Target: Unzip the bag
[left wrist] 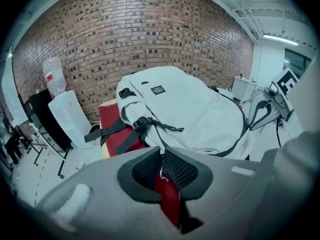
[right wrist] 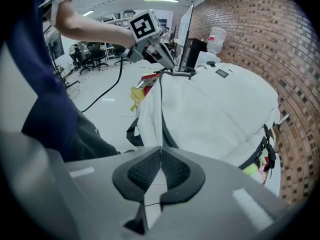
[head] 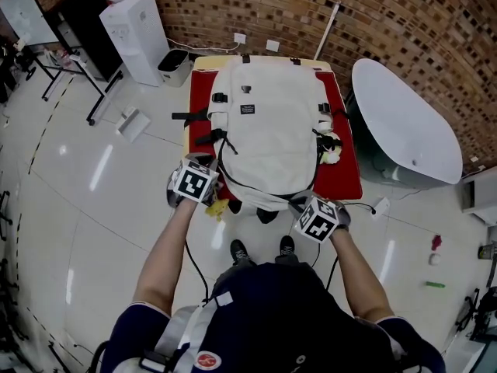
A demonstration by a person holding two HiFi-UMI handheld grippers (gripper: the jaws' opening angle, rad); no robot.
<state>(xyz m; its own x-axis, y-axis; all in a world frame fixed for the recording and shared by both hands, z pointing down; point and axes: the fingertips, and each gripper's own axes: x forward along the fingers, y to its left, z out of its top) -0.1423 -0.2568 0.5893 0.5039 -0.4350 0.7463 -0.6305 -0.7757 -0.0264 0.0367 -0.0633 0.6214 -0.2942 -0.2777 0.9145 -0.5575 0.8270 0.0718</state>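
**Desk:** Where is the bag?

**Operator:** The white bag [head: 268,130] lies flat on the red-covered table [head: 348,179]. My left gripper [left wrist: 161,156] is at its near left corner, jaws clamped on the red pull tab [left wrist: 167,196], with the metal ring between the pads. My right gripper [right wrist: 160,151] sits at the near right corner with its jaws closed. I cannot tell whether they pinch any fabric.

**Desk:** What could go wrong?

**Operator:** If I pull off the line of the zip [right wrist: 161,104], the tab could slide out of the pads. If the right side anchors nothing, I judge the whole bag drags across the table instead of opening.
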